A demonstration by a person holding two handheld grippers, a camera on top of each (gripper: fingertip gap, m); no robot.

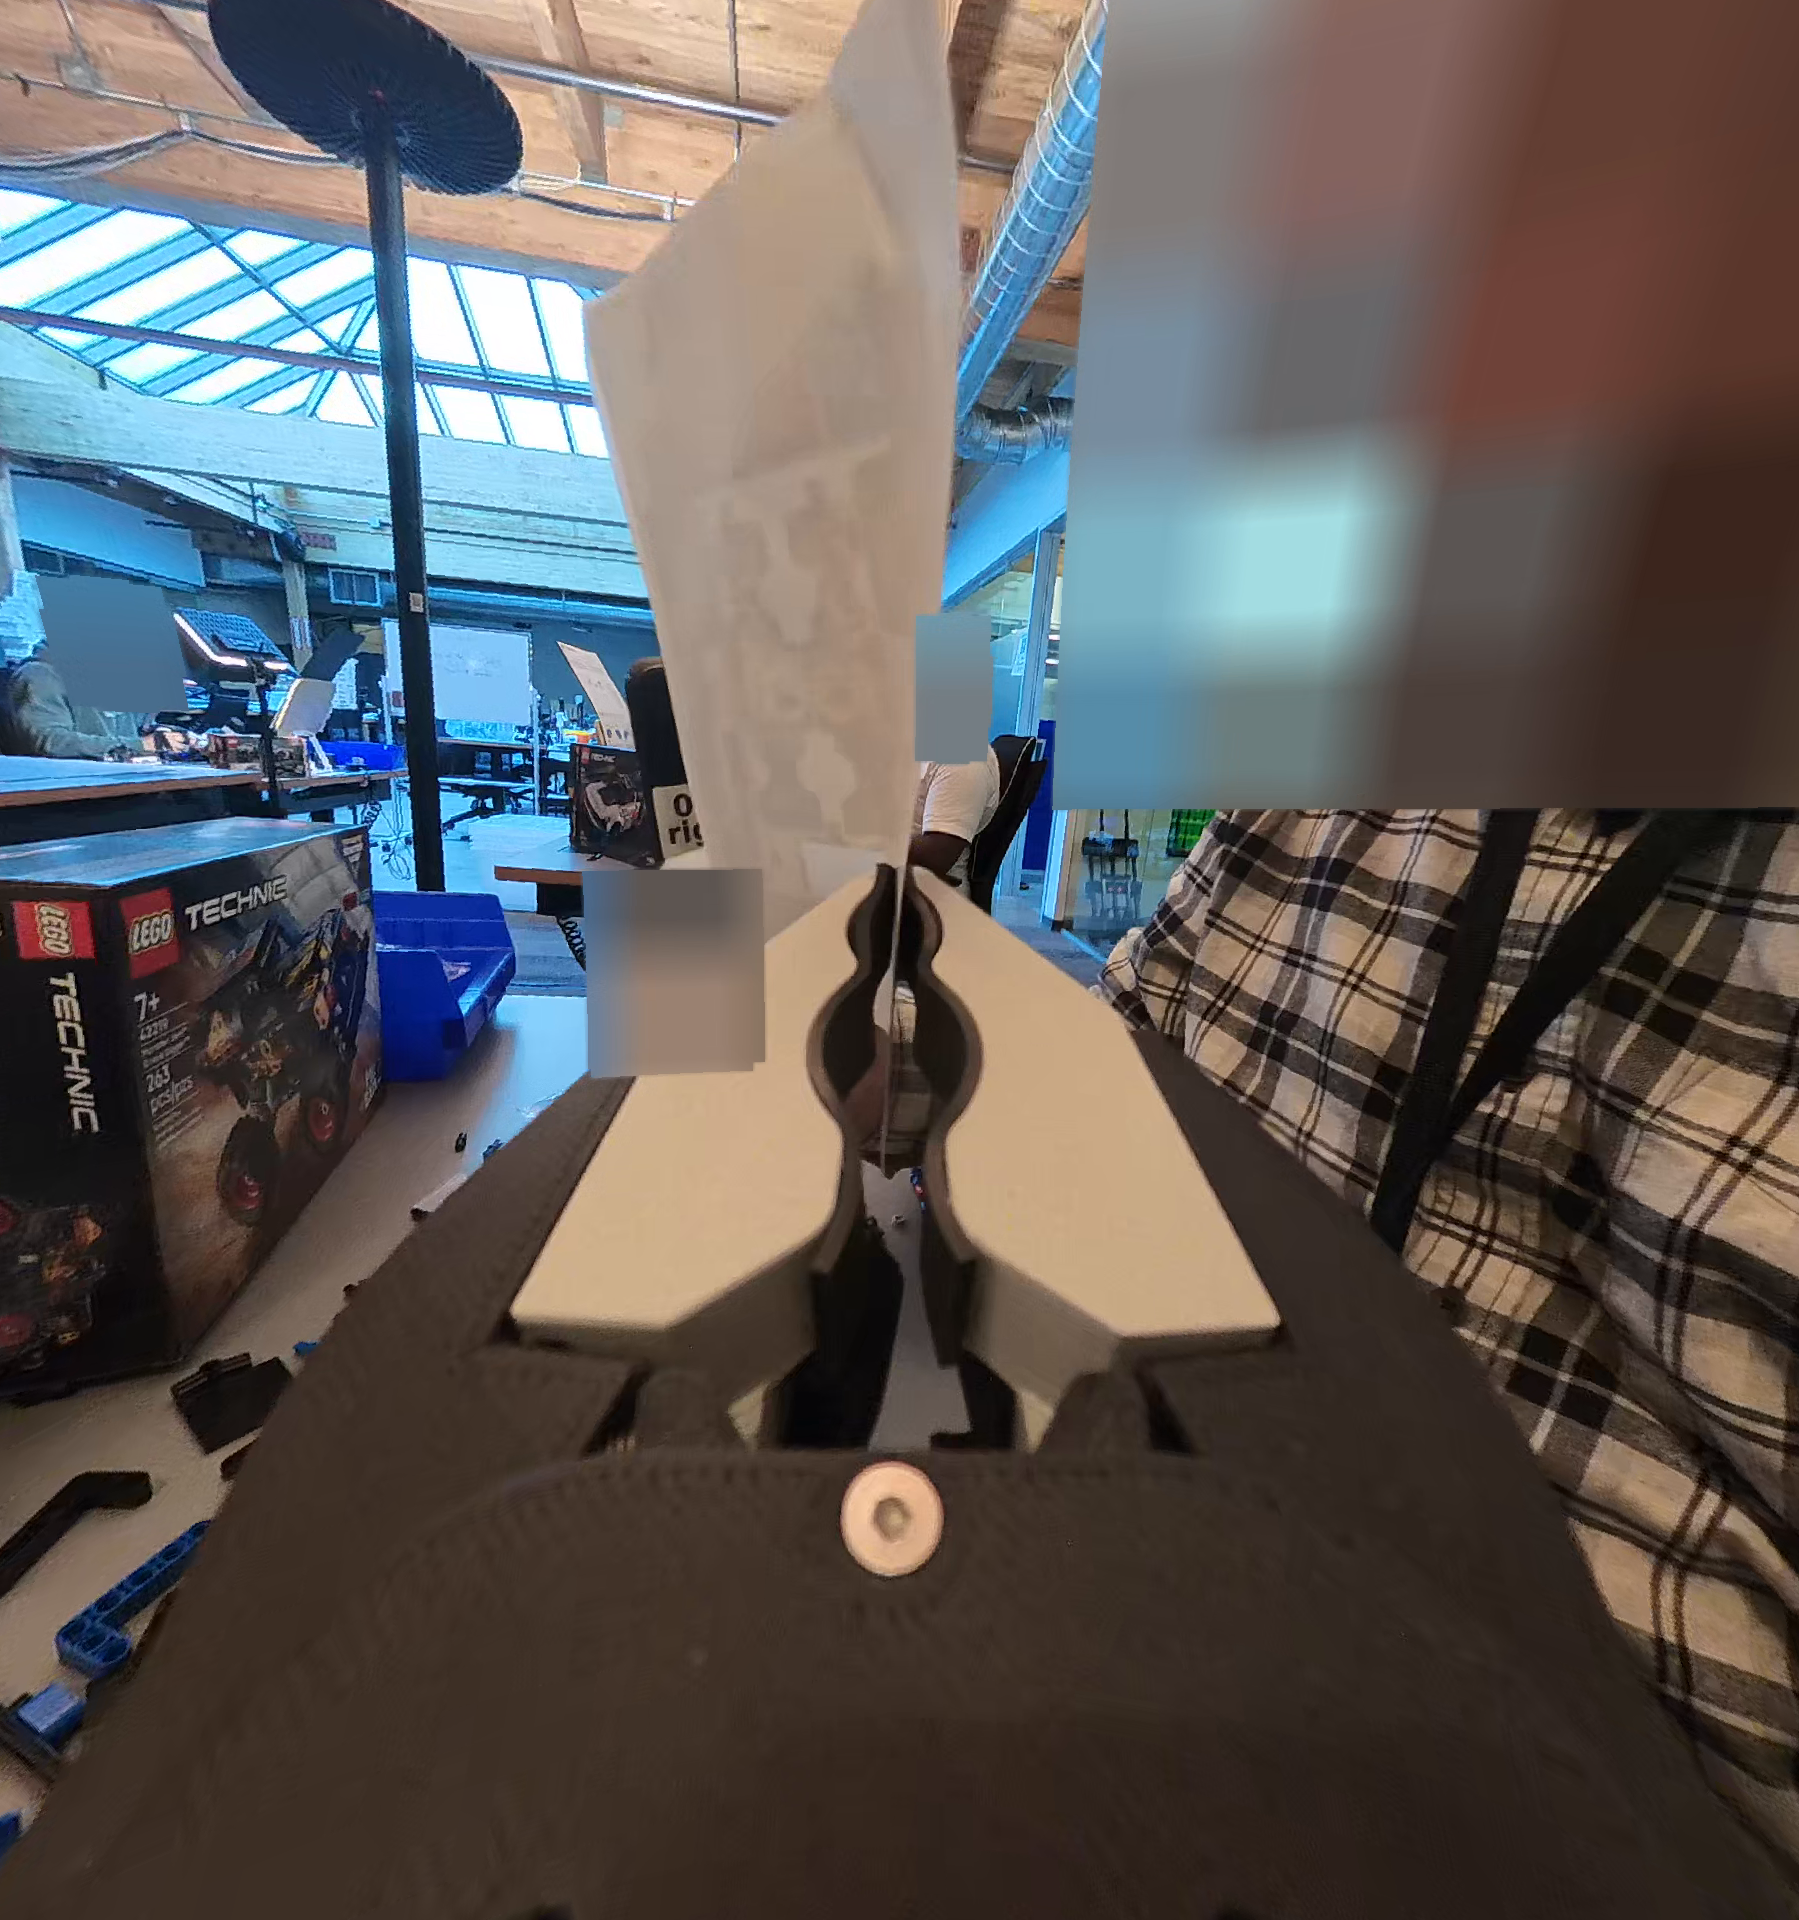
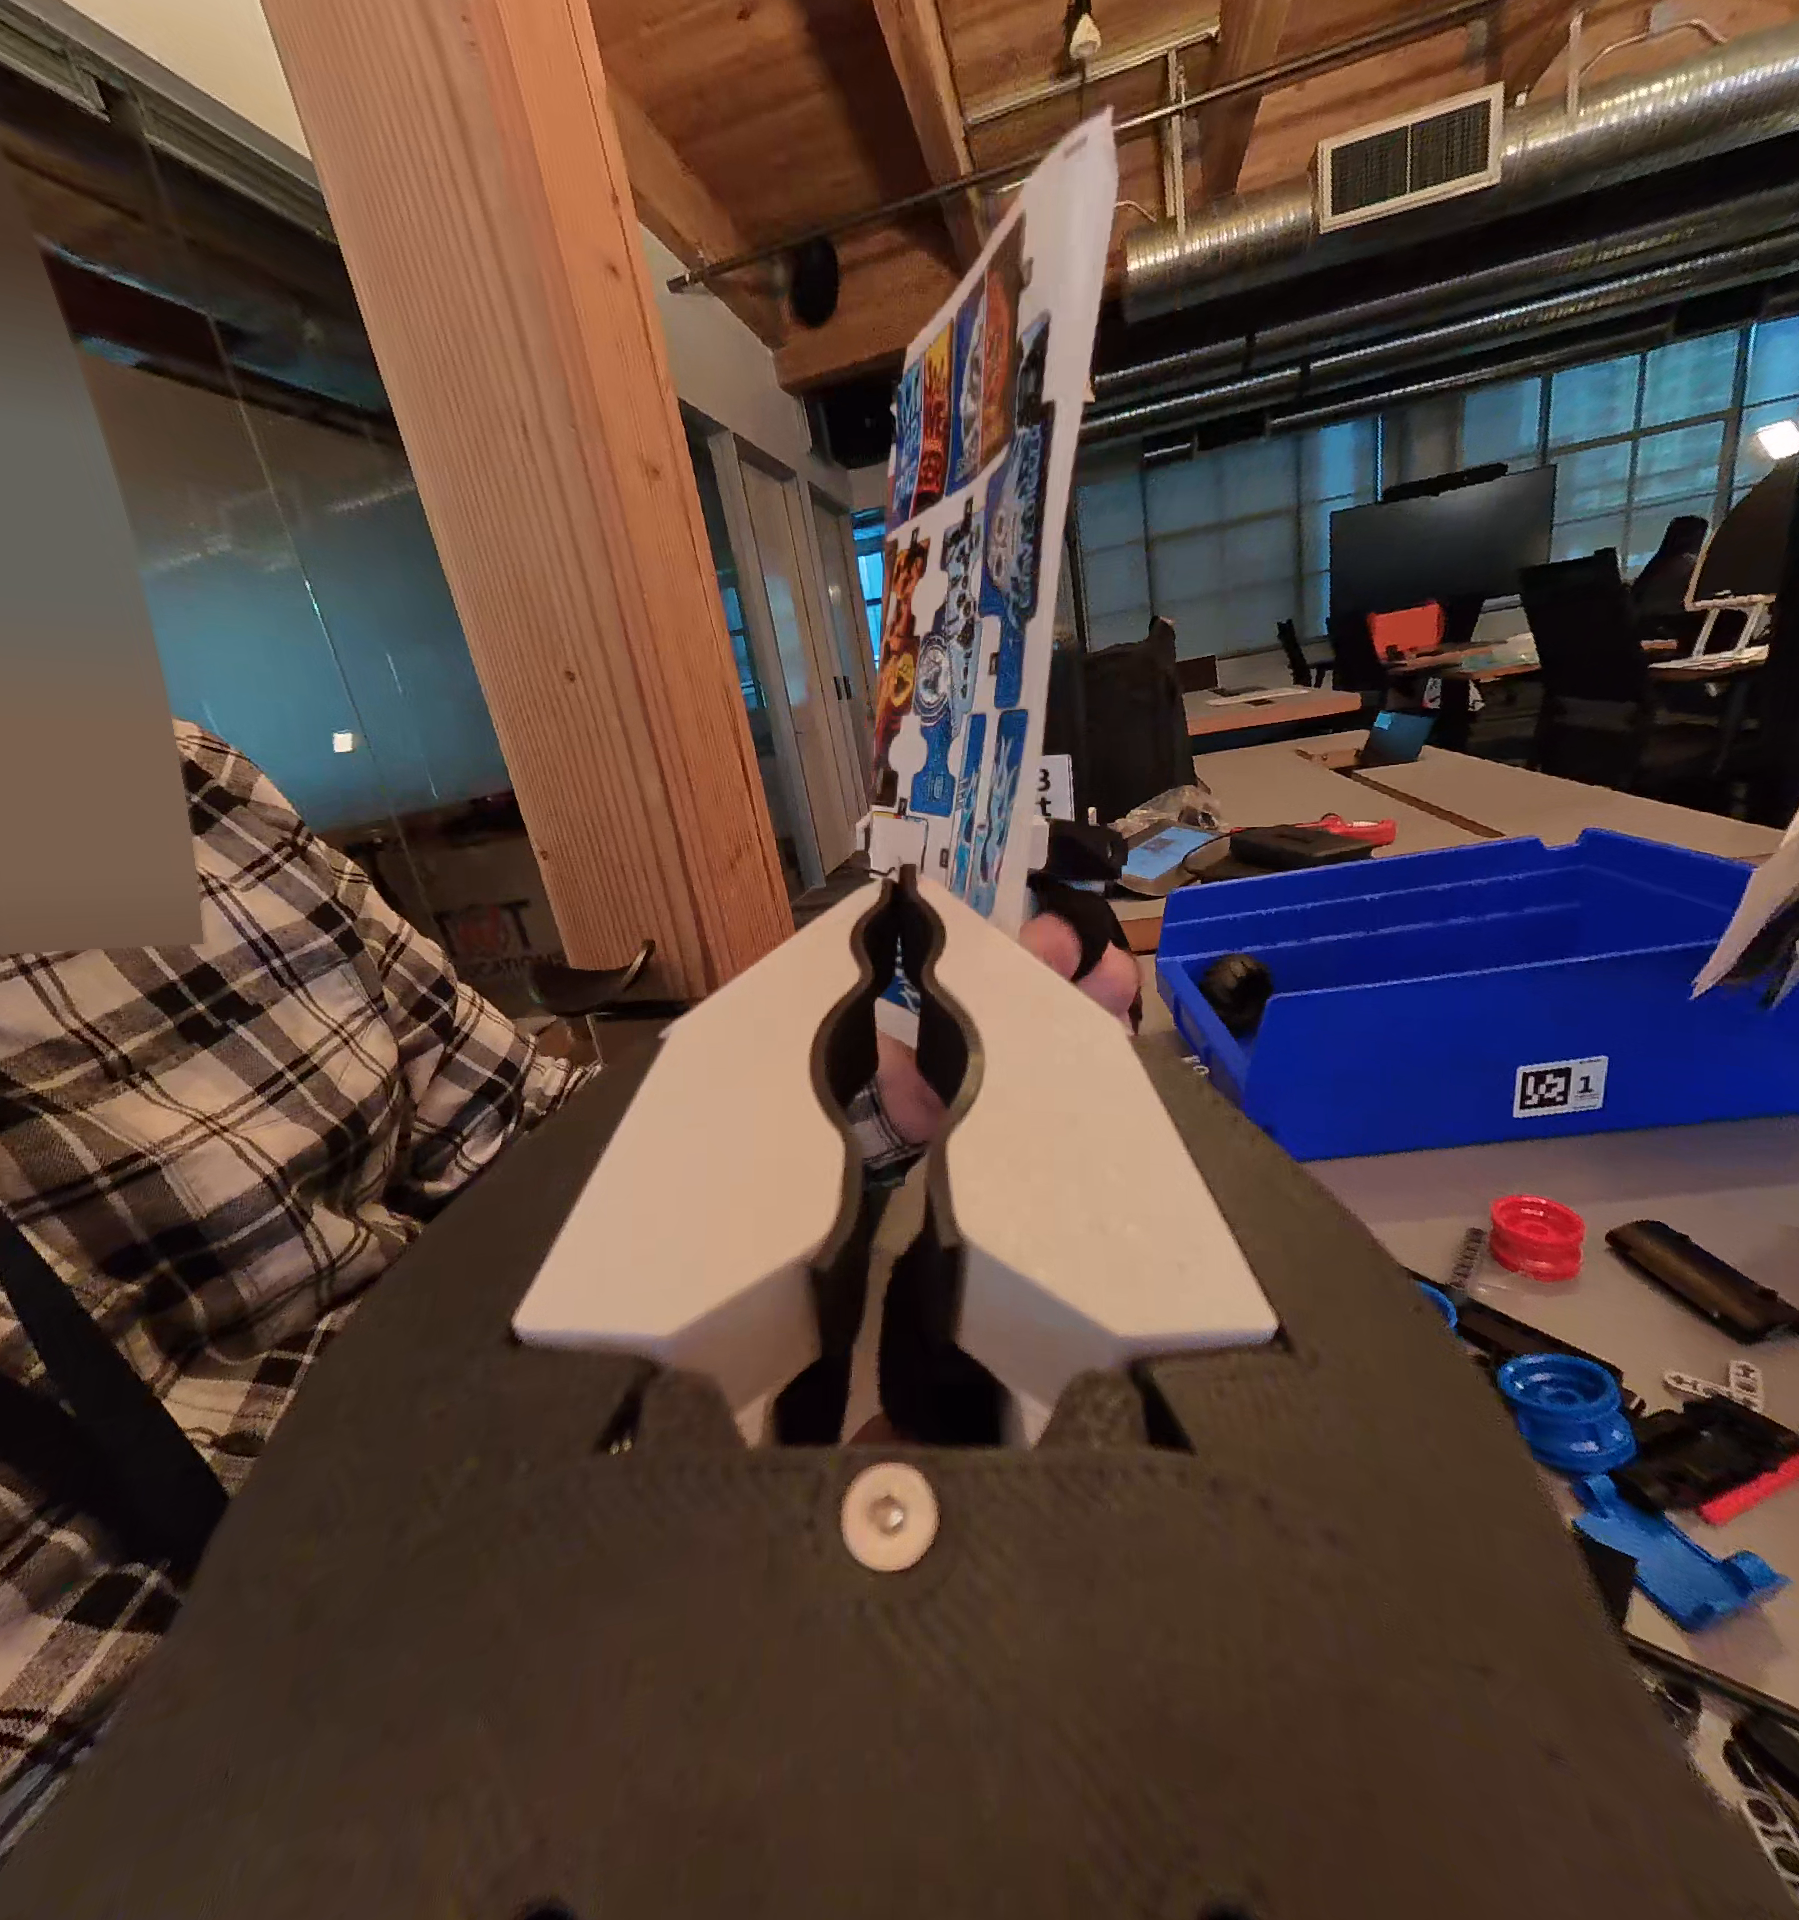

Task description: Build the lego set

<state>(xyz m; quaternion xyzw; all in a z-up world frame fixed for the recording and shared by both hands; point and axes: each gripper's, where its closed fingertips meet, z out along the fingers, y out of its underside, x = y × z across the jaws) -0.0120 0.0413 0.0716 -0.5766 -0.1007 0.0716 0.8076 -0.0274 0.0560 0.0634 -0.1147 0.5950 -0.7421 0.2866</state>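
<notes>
A sticker sheet is held upright in the air between both grippers. In the left wrist view I see its plain white back point(image 1: 791, 468). In the right wrist view I see its printed side point(image 2: 978, 540), with blue, orange and red stickers. My left gripper point(image 1: 895, 883) is shut on the sheet's lower edge, which runs down between the jaws. My right gripper point(image 2: 900, 883) is shut on the same lower edge from the other side. Both grippers point up and away from the table.
A Lego box point(image 1: 147, 1091) and a blue bin point(image 1: 438, 977) stand at the left, with loose black and blue parts point(image 1: 95, 1621) on the table. At the right are a blue bin point(image 2: 1497, 997), a red wheel hub point(image 2: 1537, 1236), a blue wheel hub point(image 2: 1565, 1403) and a person's plaid shirt point(image 2: 199, 1091).
</notes>
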